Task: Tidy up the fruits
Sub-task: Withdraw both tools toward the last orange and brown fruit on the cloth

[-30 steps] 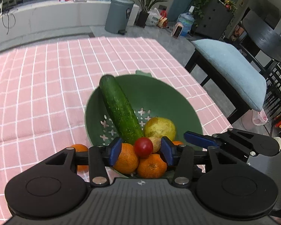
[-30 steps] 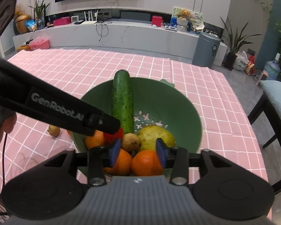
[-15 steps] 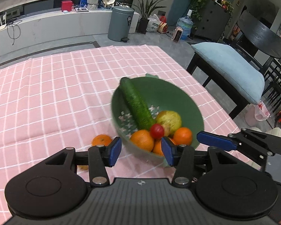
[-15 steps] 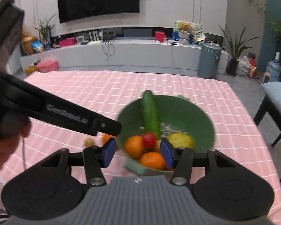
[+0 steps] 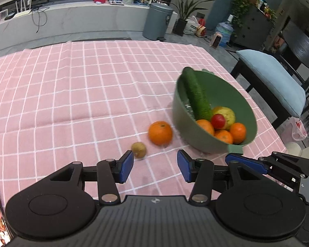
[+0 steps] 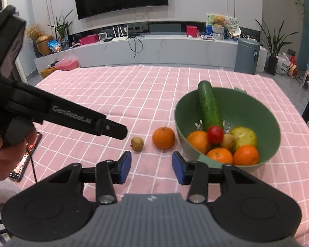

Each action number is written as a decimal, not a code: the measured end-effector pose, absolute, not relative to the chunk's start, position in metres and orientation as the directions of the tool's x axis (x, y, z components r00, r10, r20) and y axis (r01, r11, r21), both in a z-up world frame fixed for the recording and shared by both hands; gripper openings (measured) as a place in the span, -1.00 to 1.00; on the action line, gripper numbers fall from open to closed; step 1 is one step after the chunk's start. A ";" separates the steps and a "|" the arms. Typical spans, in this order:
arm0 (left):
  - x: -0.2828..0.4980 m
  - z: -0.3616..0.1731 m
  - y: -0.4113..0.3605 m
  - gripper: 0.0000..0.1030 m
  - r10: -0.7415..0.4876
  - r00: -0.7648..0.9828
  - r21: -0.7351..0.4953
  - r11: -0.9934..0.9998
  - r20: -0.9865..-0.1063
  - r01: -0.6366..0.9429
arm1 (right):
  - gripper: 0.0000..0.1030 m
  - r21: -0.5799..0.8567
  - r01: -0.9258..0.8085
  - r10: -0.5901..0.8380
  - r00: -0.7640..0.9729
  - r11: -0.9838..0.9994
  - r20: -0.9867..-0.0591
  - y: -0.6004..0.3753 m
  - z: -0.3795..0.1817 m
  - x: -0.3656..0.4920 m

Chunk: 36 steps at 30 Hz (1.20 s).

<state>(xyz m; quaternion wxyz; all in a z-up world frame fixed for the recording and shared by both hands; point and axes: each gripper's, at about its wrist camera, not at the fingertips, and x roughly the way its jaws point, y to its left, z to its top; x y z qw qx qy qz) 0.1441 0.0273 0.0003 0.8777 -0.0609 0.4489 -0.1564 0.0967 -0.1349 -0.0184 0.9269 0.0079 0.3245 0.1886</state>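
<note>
A green colander bowl stands on the pink checked tablecloth. It holds a cucumber, a red tomato, a yellow-green fruit and several oranges. A loose orange and a small brown fruit lie on the cloth left of the bowl. My left gripper is open and empty, close before the loose fruits. My right gripper is open and empty, also short of them.
A phone lies on the cloth at the near left. A blue-cushioned bench stands off the table's right edge. A bin and a low white counter stand beyond the far edge.
Both grippers have drawn back from over the bowl and swung left. The red tomato that sat between the left fingers now lies in the bowl. The loose orange and brown fruit have come into view.
</note>
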 end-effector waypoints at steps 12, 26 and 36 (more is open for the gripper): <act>0.165 -0.040 0.027 0.11 -0.319 0.518 -0.231 0.946 -0.794 0.228 | -0.43 0.069 -0.300 0.273 0.721 0.952 -0.636 -0.108 -0.049 0.115; 0.189 -0.069 0.015 -0.33 -0.299 0.487 -0.196 0.948 -0.820 0.252 | -0.43 -0.037 -0.339 0.236 0.724 0.940 -0.648 -0.088 -0.066 0.136; 0.188 -0.066 0.030 -0.46 -0.295 0.499 -0.233 0.955 -0.815 0.184 | -0.43 -0.181 -0.361 0.178 0.764 0.915 -0.620 -0.071 -0.069 0.142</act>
